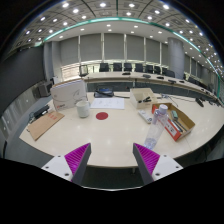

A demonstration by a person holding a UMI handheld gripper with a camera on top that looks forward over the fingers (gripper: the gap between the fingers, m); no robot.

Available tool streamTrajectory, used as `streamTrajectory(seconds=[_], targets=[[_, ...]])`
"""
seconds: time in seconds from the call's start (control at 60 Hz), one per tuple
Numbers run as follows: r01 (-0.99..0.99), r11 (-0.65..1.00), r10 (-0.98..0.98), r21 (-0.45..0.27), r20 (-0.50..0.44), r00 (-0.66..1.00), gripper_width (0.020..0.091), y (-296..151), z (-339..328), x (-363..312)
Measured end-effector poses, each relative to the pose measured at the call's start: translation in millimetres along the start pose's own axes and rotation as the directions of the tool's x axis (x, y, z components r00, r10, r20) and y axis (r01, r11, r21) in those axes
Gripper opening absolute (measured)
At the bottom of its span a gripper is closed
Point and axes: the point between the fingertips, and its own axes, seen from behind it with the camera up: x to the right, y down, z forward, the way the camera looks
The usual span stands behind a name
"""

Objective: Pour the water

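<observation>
Gripper view: two-finger gripper [111,163] with magenta pads [76,156] is hovering with fingers spread apart, holding nothing. Clear plastic water bottle [157,124] is standing beyond the fingers at one o'clock on the pale table [110,135]. Grey cylindrical cup [83,109] and red round disc [101,116] are lying at eleven to twelve o'clock. White box [68,93] is sitting behind the cup.

Gripper [109,160] fingers standing apart w/ nothing btwn them. Bare table [110,140] stretching just ahead, giving a free lane straight fwd to the red disc [102,116]. Clear plastic bottle [158,124] and orange-edged box [180,122] blocking near right. Cardboard piece [43,124] lying near left. White box [69,94] and cup [83,109] standing far left; open carton [144,97] sitting far right.
</observation>
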Motion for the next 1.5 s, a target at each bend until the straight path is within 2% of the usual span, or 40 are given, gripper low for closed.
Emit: streamTrajectory(seconds=[0.3,0.6,0.633,0.667,0.783,0.833,0.917,1.0,1.017,1.233,1.5], targets=[[0.021,0.995,-0.012,0.102,-0.093,0.996,0.0859,27,69,137],[0.003,0.984,0.017,0.176,-0.112,0.994,0.0856,13,162,194],[-0.004,0.984,0.024,0.179,-0.108,0.994,0.0836,13,170,194],[-0.011,0.983,0.03,0.184,-0.099,0.995,0.0787,11,178,194],[-0.01,0.978,0.033,0.206,-0.107,0.994,0.0512,4,193,198],[-0.015,0.978,0.039,0.208,-0.112,0.993,0.0498,3,193,199],[-0.019,0.977,0.039,0.211,-0.091,0.995,0.0427,3,194,197],[-0.002,0.979,0.026,0.205,-0.117,0.993,0.0383,3,191,199],[0.004,0.979,0.021,0.203,-0.12,0.993,0.0347,2,191,199],[0.066,0.981,-0.031,0.182,-0.191,0.981,0.0345,-29,186,199],[0.275,0.941,-0.208,0.195,-0.305,0.929,0.0343,-131,196,160]])
